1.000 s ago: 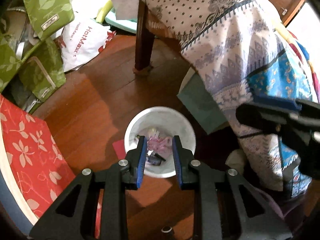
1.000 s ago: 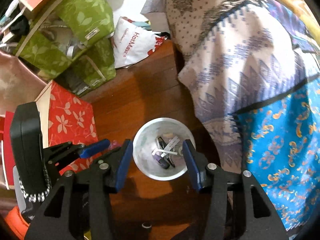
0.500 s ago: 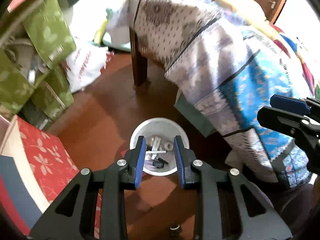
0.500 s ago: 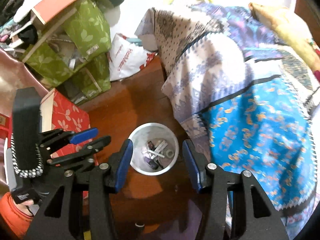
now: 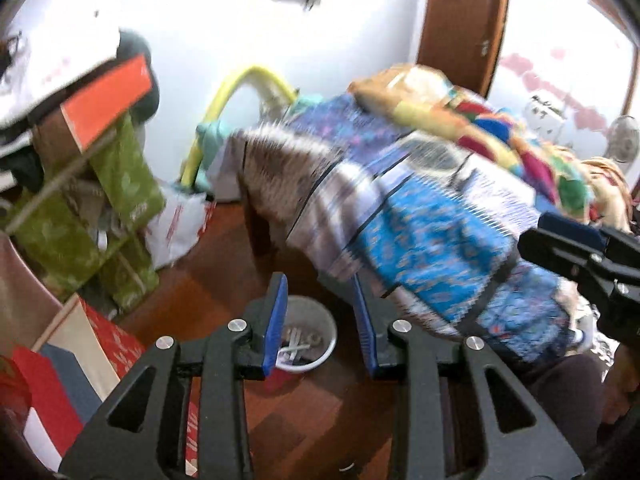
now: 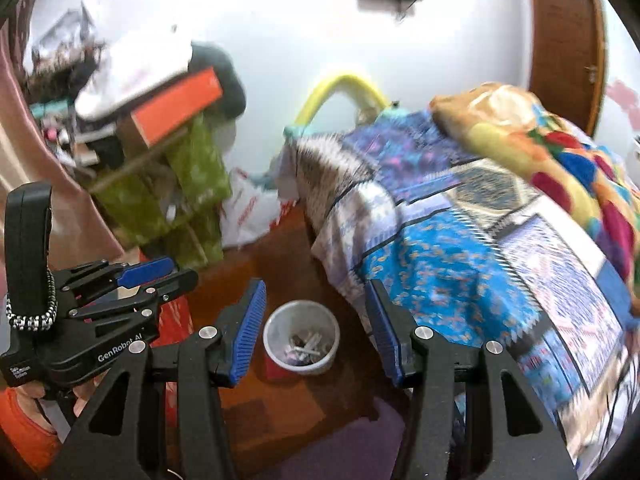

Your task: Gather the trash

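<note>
The white bin (image 6: 302, 336) sits on the wooden floor (image 6: 288, 248), low down and straight ahead of both claws, with bits of trash lying in its bottom. In each claw's own view it shows right in the gap between the blue fingers, far below them.

The right claw (image 6: 316, 328) is spread wide and holds nothing. The left claw (image 5: 320, 324) has its fingers apart too, a bit less wide, and it is empty as well (nothing is pinched in either one).

The bin is round, so it has no long side to line up with. I think both claws are about as near to it as each other. No loose trash shows on the floor near the bin. The bed with the blue blanket (image 6: 460, 264) is just to the right of the bin, and the green bags (image 6: 192, 184) are far off to the left.
</note>
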The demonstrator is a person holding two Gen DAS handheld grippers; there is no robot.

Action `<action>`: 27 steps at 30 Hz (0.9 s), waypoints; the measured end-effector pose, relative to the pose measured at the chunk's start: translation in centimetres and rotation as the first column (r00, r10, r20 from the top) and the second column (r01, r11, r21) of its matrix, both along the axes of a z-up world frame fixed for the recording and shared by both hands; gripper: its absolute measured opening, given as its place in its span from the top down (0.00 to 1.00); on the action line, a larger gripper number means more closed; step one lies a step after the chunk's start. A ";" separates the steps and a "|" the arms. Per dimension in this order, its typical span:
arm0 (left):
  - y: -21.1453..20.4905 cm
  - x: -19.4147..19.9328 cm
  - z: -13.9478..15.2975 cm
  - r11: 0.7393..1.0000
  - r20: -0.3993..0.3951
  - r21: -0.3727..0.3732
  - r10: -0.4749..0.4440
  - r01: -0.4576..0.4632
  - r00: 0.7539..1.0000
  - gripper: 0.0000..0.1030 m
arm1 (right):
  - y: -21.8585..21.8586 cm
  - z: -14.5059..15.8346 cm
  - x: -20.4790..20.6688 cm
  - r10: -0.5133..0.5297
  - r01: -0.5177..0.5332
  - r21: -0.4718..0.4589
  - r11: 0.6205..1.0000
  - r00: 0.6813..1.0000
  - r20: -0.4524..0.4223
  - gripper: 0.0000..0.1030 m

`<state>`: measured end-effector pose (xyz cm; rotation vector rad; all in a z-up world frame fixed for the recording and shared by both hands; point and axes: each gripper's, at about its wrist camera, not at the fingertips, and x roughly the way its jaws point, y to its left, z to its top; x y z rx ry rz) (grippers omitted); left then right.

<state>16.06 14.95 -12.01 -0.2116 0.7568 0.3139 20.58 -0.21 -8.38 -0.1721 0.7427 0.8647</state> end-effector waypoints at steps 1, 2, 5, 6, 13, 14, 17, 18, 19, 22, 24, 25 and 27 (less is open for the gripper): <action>-0.7 -0.6 0.9 1.000 0.019 0.007 -0.011 0.011 1.000 0.68 | -1.0 0.6 -0.7 -0.019 0.019 0.023 1.000 1.000 0.007 0.54; -1.5 -1.4 1.9 1.000 0.045 0.013 -0.026 0.026 0.999 0.65 | -2.1 1.4 -1.6 -0.042 0.041 0.044 0.998 0.999 0.018 0.54; -3.8 -3.8 4.5 0.997 0.111 0.032 -0.067 0.064 0.992 0.64 | -5.1 3.5 -4.2 -0.126 0.117 0.095 0.989 0.988 0.087 0.54; -4.6 -4.6 5.3 0.996 0.131 0.040 -0.086 0.081 0.988 0.64 | -6.3 4.4 -5.6 -0.166 0.152 0.118 0.981 0.979 0.121 0.54; -8.9 -10.3 8.7 0.981 0.264 0.017 -0.192 0.194 0.945 0.64 | -11.4 8.1 -10.7 -0.358 0.298 0.262 0.918 0.907 0.223 0.54; -9.2 -10.8 9.0 0.979 0.279 0.018 -0.201 0.204 0.939 0.64 | -11.9 8.5 -11.4 -0.379 0.314 0.275 0.909 0.896 0.231 0.54; -10.4 -12.5 10.1 0.971 0.322 0.014 -0.232 0.240 0.918 0.64 | -12.9 9.1 -13.4 -0.452 0.377 0.282 0.882 0.847 0.280 0.54; -10.7 -13.0 10.4 0.969 0.330 0.023 -0.239 0.246 0.913 0.64 | -13.1 9.2 -13.8 -0.467 0.392 0.281 0.876 0.835 0.291 0.54; -11.1 -13.5 10.7 0.968 0.337 0.035 -0.244 0.247 0.909 0.64 | -13.3 9.2 -14.4 -0.480 0.404 0.281 0.871 0.825 0.300 0.53; -12.1 -14.9 11.3 0.964 0.355 0.086 -0.267 0.253 0.896 0.48 | -14.0 9.3 -15.8 -0.514 0.439 0.282 0.853 0.800 0.309 0.40; -12.6 -15.7 11.5 0.962 0.368 0.107 -0.273 0.252 0.889 0.31 | -14.1 9.2 -16.6 -0.535 0.459 0.284 0.842 0.783 0.318 0.29; -12.7 -16.1 11.5 0.962 0.376 0.113 -0.273 0.249 0.886 0.23 | -14.2 9.2 -17.0 -0.542 0.470 0.276 0.838 0.775 0.325 0.26; -12.8 -16.9 11.7 0.967 0.394 0.119 -0.255 0.226 0.883 0.13 | -14.6 9.2 -17.6 -0.554 0.489 0.264 0.831 0.762 0.335 0.15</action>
